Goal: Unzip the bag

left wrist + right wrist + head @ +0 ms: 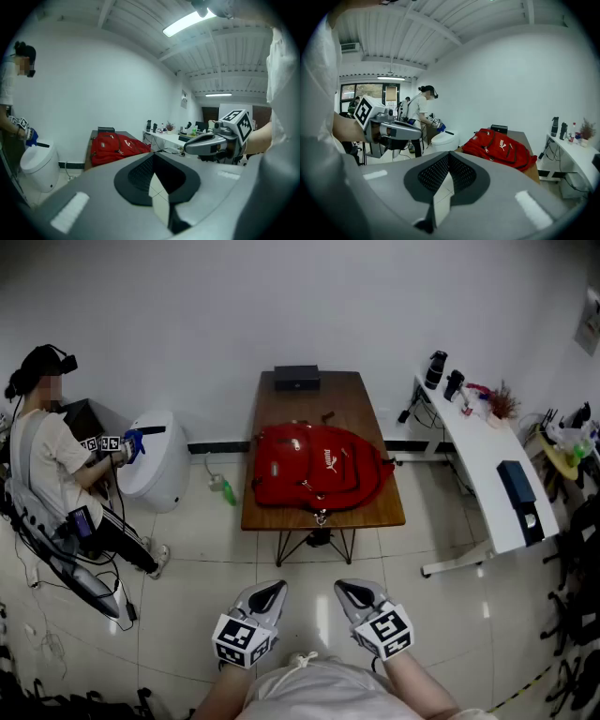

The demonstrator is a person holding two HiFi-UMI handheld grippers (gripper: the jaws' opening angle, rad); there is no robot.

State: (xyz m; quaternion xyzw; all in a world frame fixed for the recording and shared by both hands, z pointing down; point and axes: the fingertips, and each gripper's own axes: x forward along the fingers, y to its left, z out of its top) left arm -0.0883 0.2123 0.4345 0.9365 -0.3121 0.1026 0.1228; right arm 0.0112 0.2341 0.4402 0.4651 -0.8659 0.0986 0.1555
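A red backpack (319, 465) lies flat on a brown wooden table (309, 401) in the middle of the head view, with a strap or pull hanging over the near edge. It also shows as the red backpack (115, 145) far ahead in the left gripper view and as the backpack (501, 147) in the right gripper view. My left gripper (264, 600) and right gripper (360, 597) hover side by side over the floor, well short of the table. The left gripper (152, 158) and the right gripper (448, 158) are both shut on nothing.
A black box (296, 378) sits at the table's far end. A long white desk (492, 474) with bottles stands at the right, with dark chairs beyond it. At the left, another person (47, 465) works with grippers at a white rounded unit (155, 460). A green bottle (226, 491) stands on the floor.
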